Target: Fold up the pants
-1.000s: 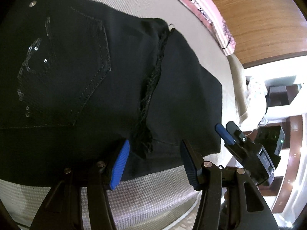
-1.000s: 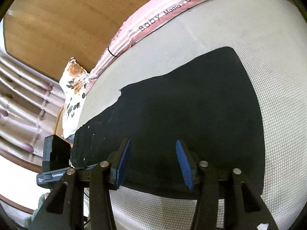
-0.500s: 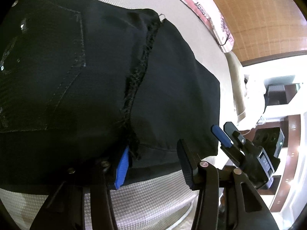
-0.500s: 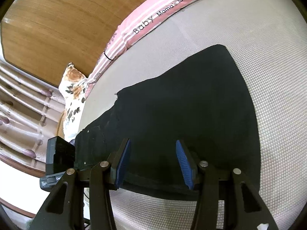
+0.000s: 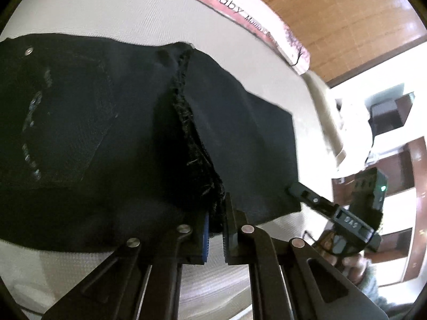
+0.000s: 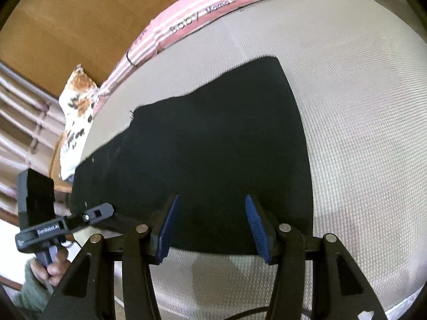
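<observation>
Here, much of the black pants point(image 5: 112, 122) dissolves into shadow in the left wrist view, where the sequined back pocket point(image 5: 50, 133) is blurred and the garment's left part is cut off by the frame. The pants lie spread on a pale woven bed point(image 6: 360, 122), a frayed inner seam point(image 5: 186, 122) standing up in a ridge. The left tongs point(image 5: 214, 233) are clamped shut on the near edge of the cloth at that seam. The right tongs point(image 6: 212, 226) stand apart over the near edge of a trouser leg, apparently not pressing it, though the dark cloth makes contact hard to judge. A pink striped pillow point(image 6: 202, 24) borders the bed's far side.
</observation>
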### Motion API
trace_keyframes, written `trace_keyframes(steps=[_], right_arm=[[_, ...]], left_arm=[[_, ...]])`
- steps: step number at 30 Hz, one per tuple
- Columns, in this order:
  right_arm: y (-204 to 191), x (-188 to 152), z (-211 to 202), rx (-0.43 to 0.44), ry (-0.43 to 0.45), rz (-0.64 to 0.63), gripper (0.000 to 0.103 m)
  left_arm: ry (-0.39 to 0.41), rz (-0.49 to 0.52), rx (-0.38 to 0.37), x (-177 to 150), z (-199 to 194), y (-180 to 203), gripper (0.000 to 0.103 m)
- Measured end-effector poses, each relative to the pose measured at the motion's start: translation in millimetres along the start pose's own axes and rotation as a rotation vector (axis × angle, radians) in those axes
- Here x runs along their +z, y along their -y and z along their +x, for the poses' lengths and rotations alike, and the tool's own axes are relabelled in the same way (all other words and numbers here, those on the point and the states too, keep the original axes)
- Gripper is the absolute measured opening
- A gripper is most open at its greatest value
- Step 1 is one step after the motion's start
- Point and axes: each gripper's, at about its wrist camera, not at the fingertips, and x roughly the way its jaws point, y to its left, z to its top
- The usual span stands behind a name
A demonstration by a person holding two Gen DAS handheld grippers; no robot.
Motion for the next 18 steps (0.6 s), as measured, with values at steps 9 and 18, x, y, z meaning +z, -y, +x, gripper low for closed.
trace_keyframes(steps=[9, 18], right_arm=[[-5, -4, 9, -0.034, -0.040, -0.071, 0.051], [-17, 50, -4, -0.161, 0.132, -0.210, 0.050]], left_arm=[[-0.062, 0.018, 0.110, -3, 22, -5, 0.012], [0.119, 0.166, 0.304, 20, -12, 12, 0.022]])
